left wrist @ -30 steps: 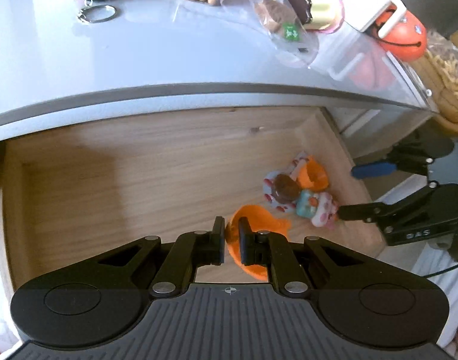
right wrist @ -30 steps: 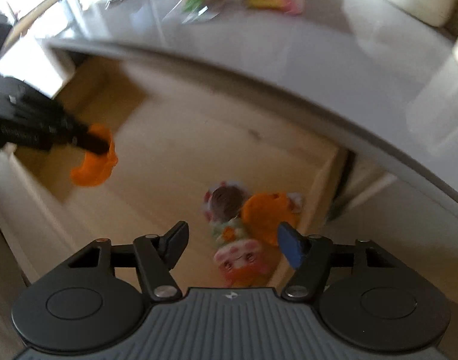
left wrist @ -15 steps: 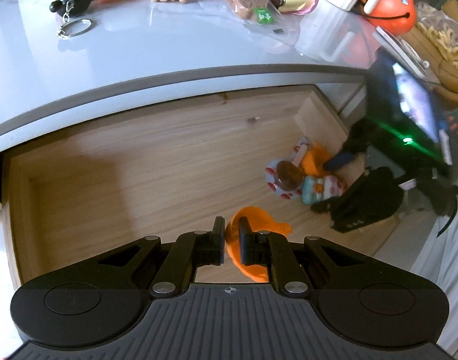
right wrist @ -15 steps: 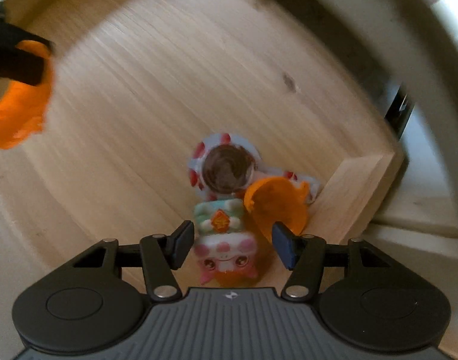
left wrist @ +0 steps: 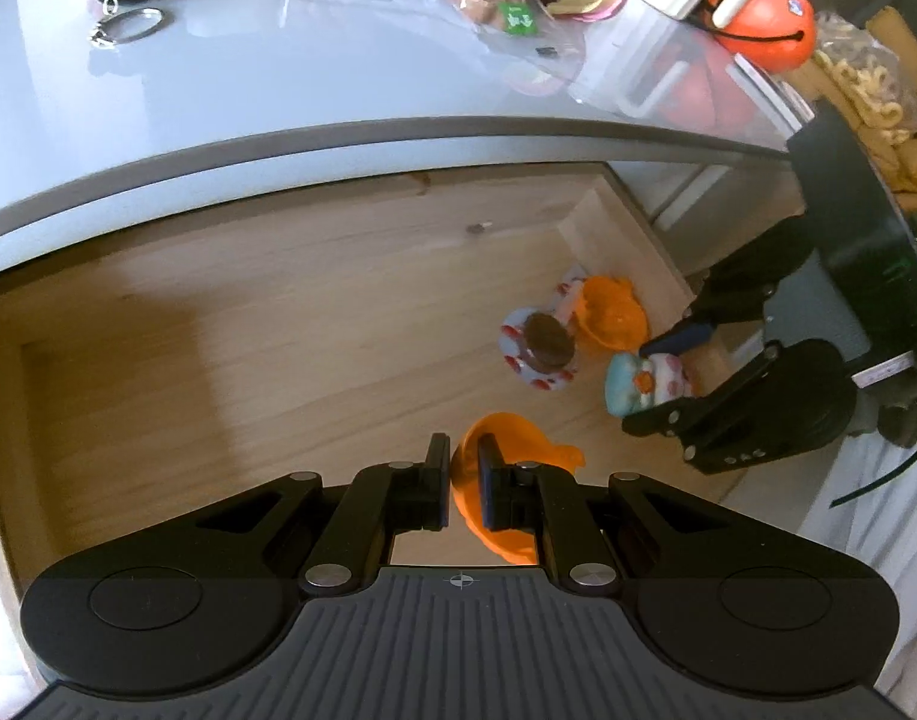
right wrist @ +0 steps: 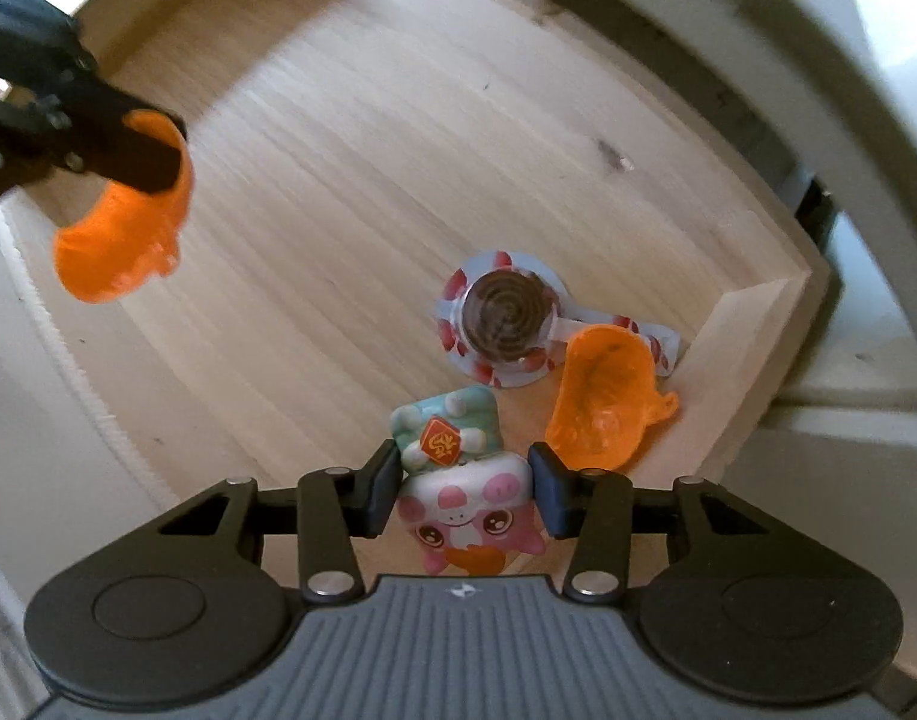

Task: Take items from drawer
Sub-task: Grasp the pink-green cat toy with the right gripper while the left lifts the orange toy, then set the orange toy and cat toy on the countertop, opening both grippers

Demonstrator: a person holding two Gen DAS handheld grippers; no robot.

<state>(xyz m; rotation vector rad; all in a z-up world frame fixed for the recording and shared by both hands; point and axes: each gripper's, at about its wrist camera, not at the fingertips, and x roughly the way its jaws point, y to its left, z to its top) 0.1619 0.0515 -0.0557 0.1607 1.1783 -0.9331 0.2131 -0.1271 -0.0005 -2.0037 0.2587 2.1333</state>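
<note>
since a second ago your right gripper has dropped into the wooden drawer, fingers spread either side of the pink pig figurine at its right front corner, while your left gripper pinches an orange shell above the drawer floor.

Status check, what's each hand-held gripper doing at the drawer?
Left hand-held gripper shut on orange shell half. Right hand-held gripper open, straddling pig figurine. Second orange shell half close beside.
</note>
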